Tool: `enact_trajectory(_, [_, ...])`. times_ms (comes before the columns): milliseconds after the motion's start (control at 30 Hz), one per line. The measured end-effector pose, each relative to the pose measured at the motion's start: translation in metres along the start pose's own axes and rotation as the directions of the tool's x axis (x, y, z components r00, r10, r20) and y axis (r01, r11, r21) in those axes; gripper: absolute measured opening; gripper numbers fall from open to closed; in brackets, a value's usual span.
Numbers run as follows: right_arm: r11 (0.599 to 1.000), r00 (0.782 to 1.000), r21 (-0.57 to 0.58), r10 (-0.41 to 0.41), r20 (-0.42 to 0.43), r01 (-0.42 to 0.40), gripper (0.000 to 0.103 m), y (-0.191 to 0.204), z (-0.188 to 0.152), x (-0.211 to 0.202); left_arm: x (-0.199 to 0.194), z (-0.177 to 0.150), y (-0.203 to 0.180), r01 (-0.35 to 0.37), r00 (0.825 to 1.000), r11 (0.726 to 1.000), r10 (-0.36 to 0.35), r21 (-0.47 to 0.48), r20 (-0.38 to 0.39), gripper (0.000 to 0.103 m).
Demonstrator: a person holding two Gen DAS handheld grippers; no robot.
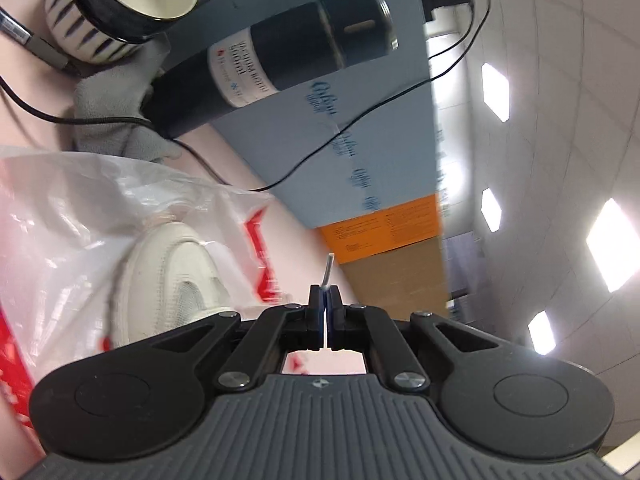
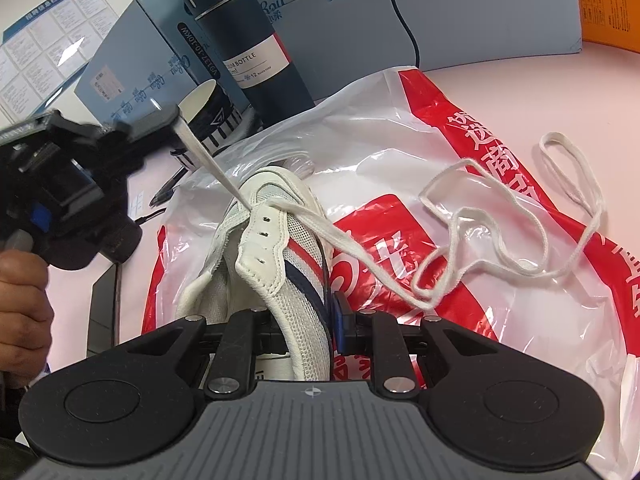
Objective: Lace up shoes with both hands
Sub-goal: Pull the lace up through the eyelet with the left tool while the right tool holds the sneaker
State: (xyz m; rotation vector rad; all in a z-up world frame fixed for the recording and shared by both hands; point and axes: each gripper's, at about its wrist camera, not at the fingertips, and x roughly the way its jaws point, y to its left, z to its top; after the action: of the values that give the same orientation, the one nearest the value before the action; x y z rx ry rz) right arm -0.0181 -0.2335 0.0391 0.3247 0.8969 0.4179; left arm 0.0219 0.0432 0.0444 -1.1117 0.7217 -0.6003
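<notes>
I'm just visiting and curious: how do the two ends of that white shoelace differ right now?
1. The left end is pulled straight and taut from the shoe; the right end lies slack in loose loops.
2. The left end is pinched in the left gripper; the right end is held by nothing.
3. The left end hangs in the air; the right end rests on the plastic bag.

Both come out of the shoe's top eyelets.

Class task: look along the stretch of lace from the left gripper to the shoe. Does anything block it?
Nothing visible does. The left gripper is shut on the lace end, which runs taut and clear to the top eyelet of the shoe. The striped cup stands behind it.
</notes>
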Motion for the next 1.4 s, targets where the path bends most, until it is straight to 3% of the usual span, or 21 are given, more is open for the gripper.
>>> enact_trajectory(400, [1.000, 1.000, 0.008, -0.004, 0.000, 0.004, 0.019, 0.000, 0.000, 0.000, -0.038, 0.025, -0.056, 0.148, 0.982, 0.985, -0.158, 0.094, 0.106, 0.001])
enact_trajectory(633, [1.000, 1.000, 0.007, -0.008, 0.001, 0.008, 0.019, 0.000, 0.000, 0.000, -0.064, 0.038, -0.085, 0.263, 0.942, 0.958, -0.280, 0.110, 0.187, 0.001])
enact_trajectory(767, [1.000, 1.000, 0.012, -0.009, 0.002, 0.009, 0.020, -0.001, 0.000, 0.000, -0.079, 0.045, -0.109, 0.281, 0.923, 0.945, -0.314, 0.169, 0.222, 0.001])
enact_trajectory(967, [1.000, 1.000, 0.018, -0.008, 0.004, 0.008, 0.021, -0.002, -0.001, 0.000, -0.091, 0.054, -0.126, 0.317, 0.900, 0.930, -0.356, 0.184, 0.251, 0.001])
enact_trajectory(1133, [1.000, 1.000, 0.020, -0.008, 0.004, 0.008, 0.022, -0.002, -0.001, 0.000, -0.101, 0.057, -0.142, 0.314, 0.891, 0.920, -0.371, 0.233, 0.264, 0.001])
enact_trajectory(1400, [1.000, 1.000, 0.020, -0.006, 0.004, 0.006, 0.022, -0.004, -0.001, 0.001, -0.126, 0.068, -0.167, 0.335, 0.849, 0.889, -0.428, 0.312, 0.309, 0.001])
